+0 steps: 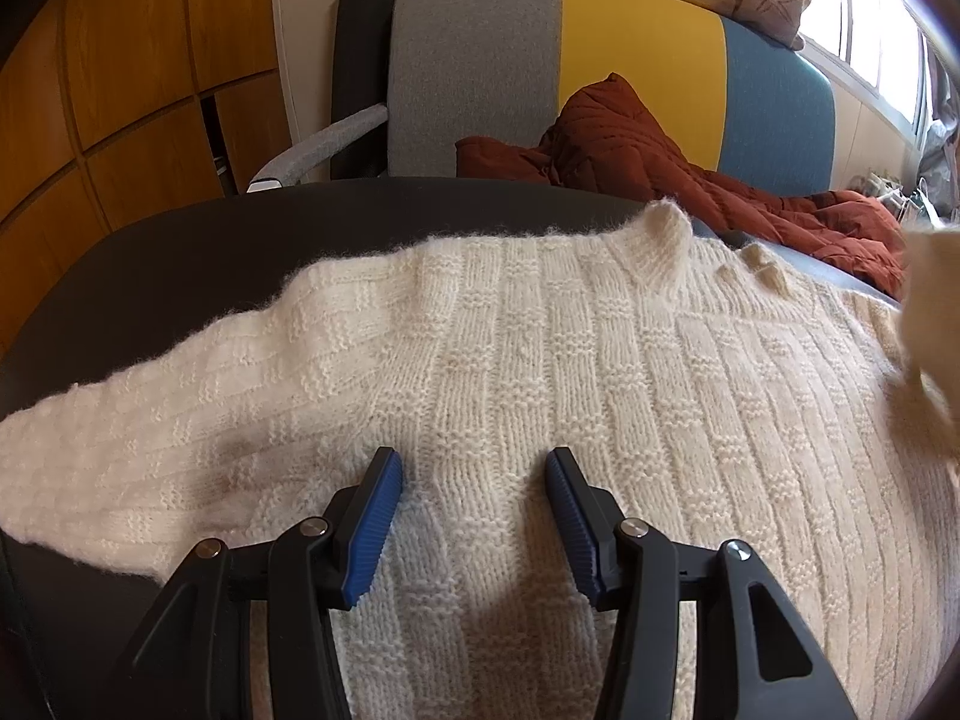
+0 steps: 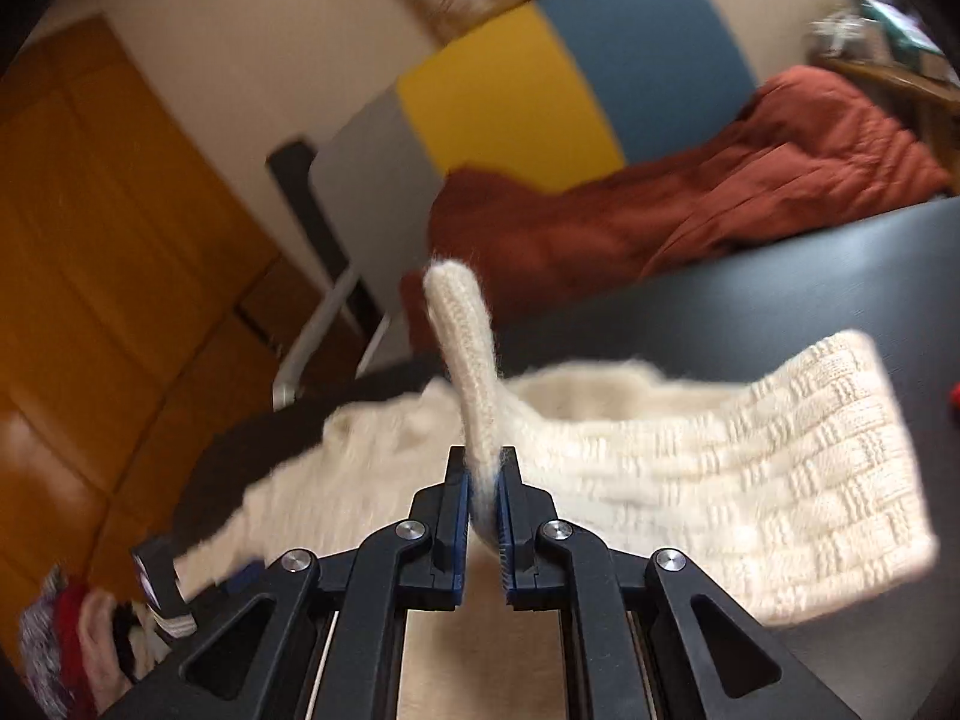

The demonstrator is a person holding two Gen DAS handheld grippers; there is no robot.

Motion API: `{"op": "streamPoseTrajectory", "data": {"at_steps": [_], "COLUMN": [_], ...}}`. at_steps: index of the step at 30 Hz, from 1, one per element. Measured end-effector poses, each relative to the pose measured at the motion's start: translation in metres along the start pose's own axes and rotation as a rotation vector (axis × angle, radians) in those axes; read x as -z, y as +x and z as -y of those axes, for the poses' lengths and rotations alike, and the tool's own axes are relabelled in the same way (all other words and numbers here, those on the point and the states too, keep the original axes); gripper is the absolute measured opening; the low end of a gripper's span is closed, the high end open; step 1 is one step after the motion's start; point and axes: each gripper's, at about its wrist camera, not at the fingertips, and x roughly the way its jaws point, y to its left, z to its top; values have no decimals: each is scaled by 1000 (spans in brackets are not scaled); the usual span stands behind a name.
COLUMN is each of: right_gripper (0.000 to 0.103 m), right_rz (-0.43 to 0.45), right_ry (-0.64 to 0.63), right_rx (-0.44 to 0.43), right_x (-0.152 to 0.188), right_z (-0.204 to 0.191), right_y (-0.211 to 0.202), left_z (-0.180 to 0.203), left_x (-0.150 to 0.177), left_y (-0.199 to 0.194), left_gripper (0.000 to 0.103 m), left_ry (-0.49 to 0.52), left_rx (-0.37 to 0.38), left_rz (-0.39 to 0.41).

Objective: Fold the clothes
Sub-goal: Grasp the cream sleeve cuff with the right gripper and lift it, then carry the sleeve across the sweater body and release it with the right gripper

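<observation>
A cream knit sweater [image 1: 540, 372] lies spread on a dark table [image 1: 180, 252], one sleeve stretching to the left. My left gripper [image 1: 474, 468] is open and hovers low over the sweater's body, holding nothing. My right gripper [image 2: 483, 468] is shut on a ribbed edge of the sweater [image 2: 462, 336] and lifts it, so the cuffed sleeve [image 2: 750, 468] hangs in the air to the right above the table [image 2: 780, 276]. In the left wrist view that lifted part shows blurred at the right edge [image 1: 927, 312].
A rust-red quilted jacket [image 1: 660, 162] lies on a grey, yellow and blue chair [image 1: 636, 48] behind the table. Wooden cupboards [image 1: 120, 90] stand at the left. A pile of other clothes [image 2: 72, 648] sits low left in the right wrist view.
</observation>
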Motion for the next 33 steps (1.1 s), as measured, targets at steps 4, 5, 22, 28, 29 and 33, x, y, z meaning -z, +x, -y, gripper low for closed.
{"op": "streamPoseTrajectory", "data": {"at_steps": [4, 5, 22, 28, 29, 33], "right_gripper": [14, 15, 42, 54, 55, 60], "right_rz": [-94, -99, -104, -93, -91, -85], "right_ry": [-128, -148, -253, -267, -261, -238], "right_rx": [58, 65, 321, 303, 292, 243], "right_x": [26, 29, 101, 105, 105, 105], "right_z": [-40, -44, -6, -5, -3, 1], "right_y": [38, 38, -15, -13, -14, -14], "left_z": [-2, -3, -3, 48, 62, 107], "left_x": [0, 0, -5, -20, -23, -36], "left_y": [0, 0, -7, -28, -30, -25], "left_gripper": [51, 51, 50, 50, 50, 51], "left_ry": [-9, -11, -33, 35, 59, 120], "left_rx": [11, 14, 31, 274, 324, 431], "left_rz": [0, 0, -18, -27, -36, -79]}}
